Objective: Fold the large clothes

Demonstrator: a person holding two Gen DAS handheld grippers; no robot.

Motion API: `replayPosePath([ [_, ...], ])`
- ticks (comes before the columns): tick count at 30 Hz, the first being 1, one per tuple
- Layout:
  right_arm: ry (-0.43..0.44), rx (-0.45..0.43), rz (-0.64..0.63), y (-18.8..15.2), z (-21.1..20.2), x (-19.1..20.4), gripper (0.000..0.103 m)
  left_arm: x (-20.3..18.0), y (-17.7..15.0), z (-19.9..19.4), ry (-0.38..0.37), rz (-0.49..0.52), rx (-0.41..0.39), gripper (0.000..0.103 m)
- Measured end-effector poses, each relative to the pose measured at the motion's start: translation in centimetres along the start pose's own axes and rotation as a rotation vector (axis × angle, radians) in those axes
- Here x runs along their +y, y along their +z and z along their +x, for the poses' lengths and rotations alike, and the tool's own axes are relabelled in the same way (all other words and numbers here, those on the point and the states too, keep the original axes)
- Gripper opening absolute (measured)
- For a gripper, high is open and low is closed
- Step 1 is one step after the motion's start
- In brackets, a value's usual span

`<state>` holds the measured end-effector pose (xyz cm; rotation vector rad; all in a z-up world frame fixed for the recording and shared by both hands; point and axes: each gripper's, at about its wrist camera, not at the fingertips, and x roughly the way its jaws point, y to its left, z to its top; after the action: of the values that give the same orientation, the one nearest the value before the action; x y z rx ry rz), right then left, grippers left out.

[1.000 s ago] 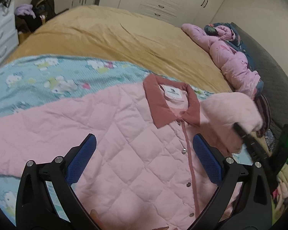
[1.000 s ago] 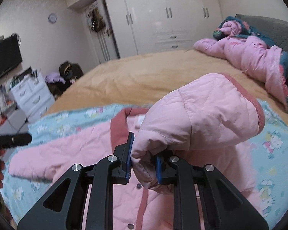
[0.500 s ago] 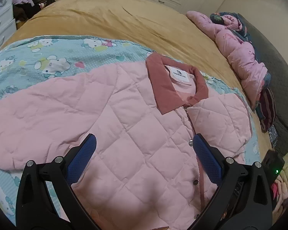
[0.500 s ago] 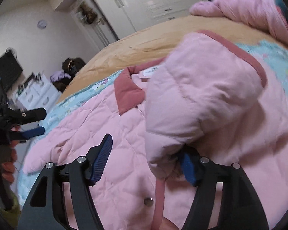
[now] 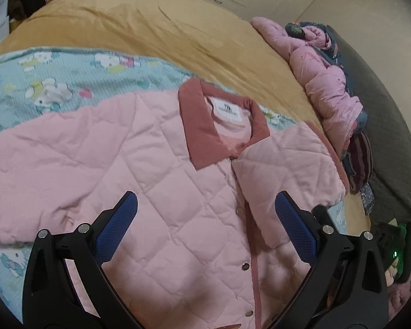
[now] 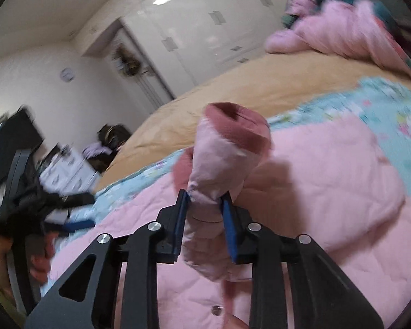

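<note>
The pink quilted jacket (image 5: 156, 181) lies front-up on a blue cartoon-print sheet (image 5: 49, 82), which sits on the tan bedspread (image 5: 139, 24). Its dark-pink collar (image 5: 202, 126) points toward the far side of the bed, and the snap placket runs down toward the camera. One sleeve (image 5: 287, 175) is folded across the chest.

Around it: a heap of pink puffy clothes (image 5: 323, 79) lies along the bed's far right edge against a dark grey headboard (image 5: 391, 137), with white wardrobes (image 6: 205, 24) behind. Nothing lies on the jacket itself.

The left gripper (image 5: 205, 224) hovers over the jacket's lower front, blue pads spread wide, gripping nothing.

The right-wrist view gives what the left one misses: the right gripper (image 6: 205, 213) is clamped on a bunched fold of the sleeve (image 6: 222, 170), the cuff's dark-pink opening (image 6: 235, 126) raised above the jacket body. It also catches the left gripper (image 6: 41, 205) at its left edge, a black TV, a wall clock (image 6: 67, 74) and a white drawer unit (image 6: 68, 170), all motion-blurred. From the left wrist, the right gripper is only a black shape with a green light at lower right.
</note>
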<state>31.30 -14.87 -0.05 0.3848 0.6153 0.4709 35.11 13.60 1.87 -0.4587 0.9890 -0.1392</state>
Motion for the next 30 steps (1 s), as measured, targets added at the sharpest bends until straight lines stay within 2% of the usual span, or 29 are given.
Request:
replayPosePath([
  [5, 0.061, 0.073, -0.066, -1.2, 2.0, 3.2, 0.024, 1.0, 0.6, -0.9, -0.032, -0.041, -0.02, 0.094],
  [11, 0.096, 0.16, -0.106, -3.2, 3.5, 4.8, 0.028, 2.8, 0.2, 0.2, -0.024, -0.079, 0.004, 0.094],
  [13, 0.108, 0.193, -0.115, -3.6, 3.7, 5.1, 0.037, 3.3, -0.1, 0.7, -0.03, -0.092, 0.014, 0.094],
  [14, 0.118, 0.204, -0.107, -3.6, 3.8, 5.1, 0.048, 3.7, -0.2, 1.2, -0.033, -0.1, 0.023, 0.094],
  [16, 0.13, 0.21, -0.092, -3.8, 3.5, 4.8, 0.051, 4.2, -0.5, 2.1, -0.027, -0.111, 0.039, 0.094],
  [18, 0.116, 0.216, -0.094, -3.9, 2.9, 3.9, 0.054, 4.8, -0.9, 3.0, 0.002, -0.124, 0.054, 0.094],
  [21, 0.073, 0.212, -0.089, -3.8, 1.8, 2.2, 0.056, 5.8, -1.7, 4.6, -0.003, -0.148, 0.094, 0.094],
  [24, 0.027, 0.198, -0.073, -3.1, 0.7, 0.3, 0.056, 6.4, -2.5, 6.3, 0.023, -0.175, 0.134, 0.094],
  [30, -0.064, 0.151, -0.042, -1.7, -1.8, -3.5, 0.058, 6.6, -3.5, 9.2, -0.057, -0.248, 0.166, 0.094],
])
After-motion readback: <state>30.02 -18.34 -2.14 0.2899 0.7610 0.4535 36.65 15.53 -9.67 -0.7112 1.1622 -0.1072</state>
